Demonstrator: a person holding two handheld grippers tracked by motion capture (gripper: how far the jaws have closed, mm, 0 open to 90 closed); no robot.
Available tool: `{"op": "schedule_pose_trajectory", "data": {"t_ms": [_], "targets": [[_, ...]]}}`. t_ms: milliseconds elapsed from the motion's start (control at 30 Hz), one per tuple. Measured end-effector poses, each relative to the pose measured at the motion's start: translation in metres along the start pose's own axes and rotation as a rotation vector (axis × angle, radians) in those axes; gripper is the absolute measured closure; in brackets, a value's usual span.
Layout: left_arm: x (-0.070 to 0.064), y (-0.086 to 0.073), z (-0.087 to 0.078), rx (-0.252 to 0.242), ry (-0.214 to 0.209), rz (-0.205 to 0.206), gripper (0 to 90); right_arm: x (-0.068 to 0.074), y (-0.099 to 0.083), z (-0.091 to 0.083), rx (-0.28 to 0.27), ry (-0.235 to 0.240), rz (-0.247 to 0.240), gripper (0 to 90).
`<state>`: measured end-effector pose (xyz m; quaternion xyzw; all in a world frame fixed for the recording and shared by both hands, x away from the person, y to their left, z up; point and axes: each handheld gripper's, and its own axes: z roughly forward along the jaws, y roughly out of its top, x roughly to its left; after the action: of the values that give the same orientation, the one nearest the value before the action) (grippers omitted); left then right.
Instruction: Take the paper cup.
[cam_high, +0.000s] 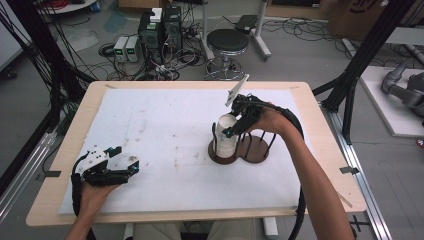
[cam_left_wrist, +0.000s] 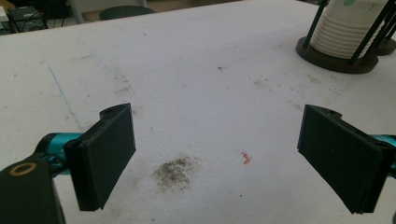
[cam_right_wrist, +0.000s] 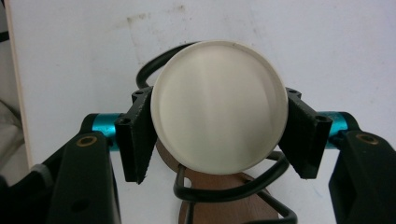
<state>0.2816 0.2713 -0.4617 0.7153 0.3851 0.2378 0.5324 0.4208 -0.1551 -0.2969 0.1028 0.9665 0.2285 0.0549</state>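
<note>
A stack of white paper cups (cam_high: 225, 136) stands upside down in a cup holder with a brown double-ring base (cam_high: 256, 150) and black wire posts, right of the table's middle. My right gripper (cam_high: 231, 128) reaches down over it, and in the right gripper view its jaws press both sides of the top cup (cam_right_wrist: 218, 107), above the brown base (cam_right_wrist: 224, 205). My left gripper (cam_high: 126, 157) rests open near the front left, nothing between its jaws (cam_left_wrist: 224, 158). In the left gripper view the cup stack (cam_left_wrist: 343, 28) stands far off at the top right.
A white mat (cam_high: 165, 125) covers most of the wooden table (cam_high: 75, 135), stained in places (cam_left_wrist: 175, 170). Beyond the far edge are a black stool (cam_high: 227, 42), electronic boxes (cam_high: 150, 35) and loose cables on the floor. Black frame posts flank the table.
</note>
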Motion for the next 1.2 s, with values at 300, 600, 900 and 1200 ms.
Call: {"op": "schedule_pose_trajectory", "data": {"t_ms": [300, 600, 900, 1200], "targets": [[0.0, 0.0, 0.0, -0.001, 0.001, 0.0, 11.1, 0.003, 0.015, -0.04, -0.054, -0.038, -0.008, 36.2], [0.0, 0.0, 0.0, 0.001, 0.002, 0.004, 11.1, 0.009, 0.031, -0.073, -0.09, -0.077, -0.03, 36.6], [0.0, 0.0, 0.0, 0.002, 0.001, 0.004, 11.0, 0.011, 0.029, -0.08, -0.123, -0.083, -0.028, 36.6], [0.0, 0.0, 0.0, 0.001, 0.0, 0.005, 11.1, 0.033, 0.001, -0.09, -0.372, -0.057, -0.01, 36.6]]}}
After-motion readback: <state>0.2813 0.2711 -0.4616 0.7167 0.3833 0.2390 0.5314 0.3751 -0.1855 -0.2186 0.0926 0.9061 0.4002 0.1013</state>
